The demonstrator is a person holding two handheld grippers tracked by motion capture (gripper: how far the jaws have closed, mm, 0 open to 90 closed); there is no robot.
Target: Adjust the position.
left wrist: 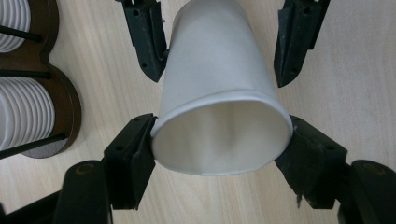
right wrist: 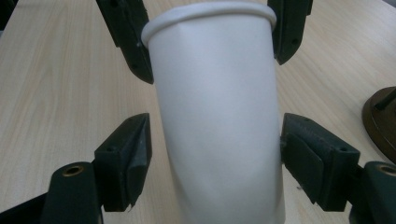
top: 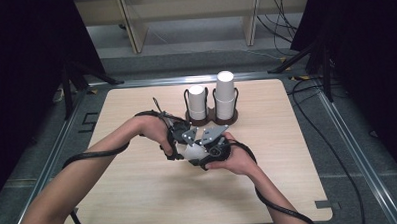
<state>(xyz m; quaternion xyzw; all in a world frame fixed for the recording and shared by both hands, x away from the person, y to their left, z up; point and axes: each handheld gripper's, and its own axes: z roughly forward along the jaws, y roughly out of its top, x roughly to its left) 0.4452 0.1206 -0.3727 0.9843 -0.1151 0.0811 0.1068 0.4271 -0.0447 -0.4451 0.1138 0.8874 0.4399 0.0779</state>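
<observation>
Mid-table, w/ both tools meeting over the pale wood tabletop [top: 139, 194]: my left gripper [left wrist: 219, 135] pinches the rim end of a white paper cup [left wrist: 215, 84], squeezing its mouth slightly oval. My right gripper [right wrist: 215, 158] straddles the same cup's body, jaws spread, pads just off the wall. Behind stands a dark wooden cup rack [top: 212, 119] w/ two white stacks.

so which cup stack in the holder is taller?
The right stack: it rises well above the left stack in the brown holder.
</observation>
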